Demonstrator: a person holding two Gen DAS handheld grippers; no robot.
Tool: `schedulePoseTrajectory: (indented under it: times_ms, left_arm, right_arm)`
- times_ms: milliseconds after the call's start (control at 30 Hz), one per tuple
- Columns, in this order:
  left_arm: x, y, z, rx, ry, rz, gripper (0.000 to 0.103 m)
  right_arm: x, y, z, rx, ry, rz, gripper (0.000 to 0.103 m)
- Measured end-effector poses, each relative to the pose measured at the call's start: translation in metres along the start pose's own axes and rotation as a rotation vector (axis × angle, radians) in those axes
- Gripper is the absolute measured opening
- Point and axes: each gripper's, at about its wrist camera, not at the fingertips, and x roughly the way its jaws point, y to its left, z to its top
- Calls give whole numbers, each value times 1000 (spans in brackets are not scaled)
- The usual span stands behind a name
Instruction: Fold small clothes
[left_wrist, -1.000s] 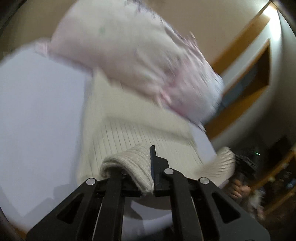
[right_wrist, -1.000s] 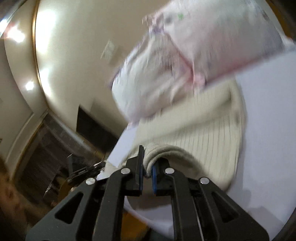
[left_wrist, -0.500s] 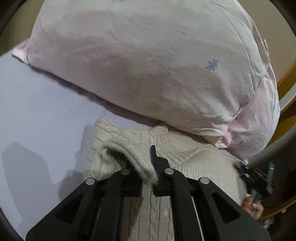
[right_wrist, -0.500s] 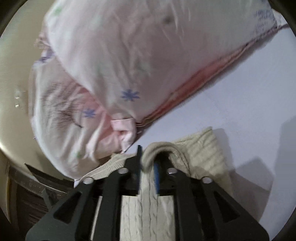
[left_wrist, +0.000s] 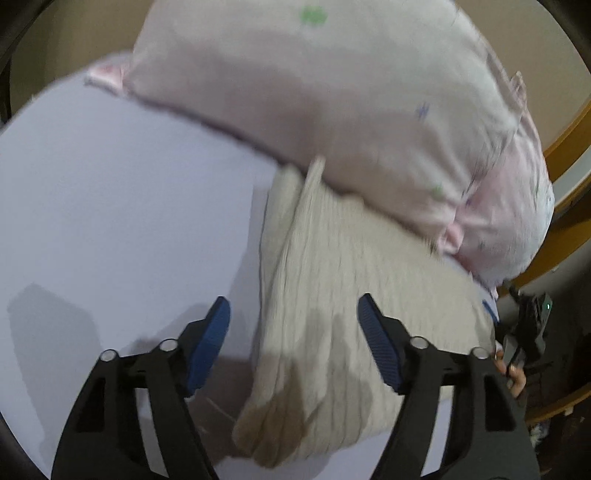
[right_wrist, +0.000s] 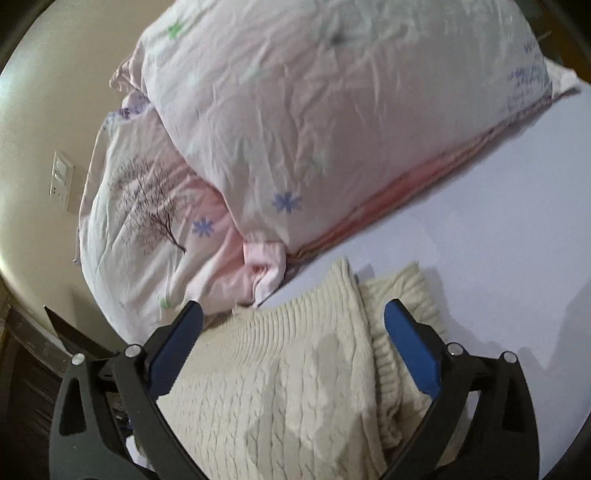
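A cream cable-knit sweater (left_wrist: 343, 295) lies folded over on the pale lavender sheet (left_wrist: 110, 221), its far edge against the pillows. My left gripper (left_wrist: 293, 306) is open and empty, its jaws spread just above the sweater's left part. In the right wrist view the sweater (right_wrist: 288, 369) lies below my right gripper (right_wrist: 293, 317), which is also open and empty, jaws spread over the knit. The other gripper and a hand show at the right edge of the left wrist view (left_wrist: 524, 332).
Two pink floral pillows (right_wrist: 332, 129) are stacked at the head of the bed, close behind the sweater. A wooden headboard frame (left_wrist: 569, 147) and the beige wall (right_wrist: 44, 110) with a switch plate lie beyond. The bed edge drops off at lower left in the right wrist view.
Both grippers held the sweater's edge, carried it toward the pillows and laid it over. Both have now opened and let go; the sweater lies flat.
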Motion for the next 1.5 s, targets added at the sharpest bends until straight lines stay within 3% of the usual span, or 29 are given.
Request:
schedulePoseTrajectory:
  times_ms: [67,100,167,200,233,300,367,533,567,667,767,800,833,900,967,1033,1067,1167,1233,1367,1400,1500]
  left_arm:
    - [2,-4,-6,20,-15,4,65]
    - [5,-6,-8,19,7,-14,52]
    - [11,-7,-10,-27,-1,-27,40]
    - [17,-7,-11,-52,11,-39,21]
    - [22,-6,-11,-83,23,-65,17]
    - [20,-10,-9,-149,12,-138,15]
    - [9,-30,-3,-164,-23,-258,14]
    - [5,-148,8,-5,-45,-512,14]
    - [21,-186,5,32,-10,-592,14]
    - [72,-257,-13,57,103,-693,14]
    - [143,-322,-40,125,299,-669,15]
    - [156,-331,-47,129,355,-688,15]
    - [157,-333,-53,114,399,-789,15]
    - [134,-326,-48,152,346,-885,15]
    - [96,-302,-34,193,183,-847,25]
    - [73,-272,-24,193,64,-674,49]
    - [66,-254,-21,199,17,-540,50]
    - [76,-220,-25,178,51,-369,50]
    - [91,-211,-33,163,107,-316,58]
    - [101,-208,-46,188,158,-282,70]
    - [105,-212,-48,198,166,-273,75]
    - [125,-229,-54,242,192,-256,77]
  right_arm:
    - [-3,3,-1,-15,-3,7,98]
    - [-4,3,1,-17,-4,14,98]
    - [-6,7,0,-16,-2,37,98]
    - [-8,7,-1,-13,3,47,98]
    - [-9,8,0,-10,9,56,98]
    - [-13,10,2,-12,16,76,98]
    - [-26,11,5,-19,-4,94,98]
    - [-77,3,18,-22,-115,89,98]
    - [-88,1,20,-30,-140,67,98]
    - [-104,-11,24,-32,-167,-1,98]
    - [-104,-28,28,16,-111,-34,98]
    - [-104,-32,30,21,-89,-42,98]
    - [-104,-35,32,17,-67,-49,98]
    - [-104,-40,35,7,-25,-45,100]
    - [-95,-46,35,26,39,-20,101]
    - [-76,-50,33,44,147,-14,101]
    - [-68,-51,31,43,186,-24,101]
    - [-41,-50,21,15,304,-65,101]
    - [-32,-45,15,-19,325,-70,101]
    - [-23,-35,11,-76,342,-56,96]
    - [-22,-34,9,-88,339,-50,90]
    - [-13,-39,7,-59,348,2,47]
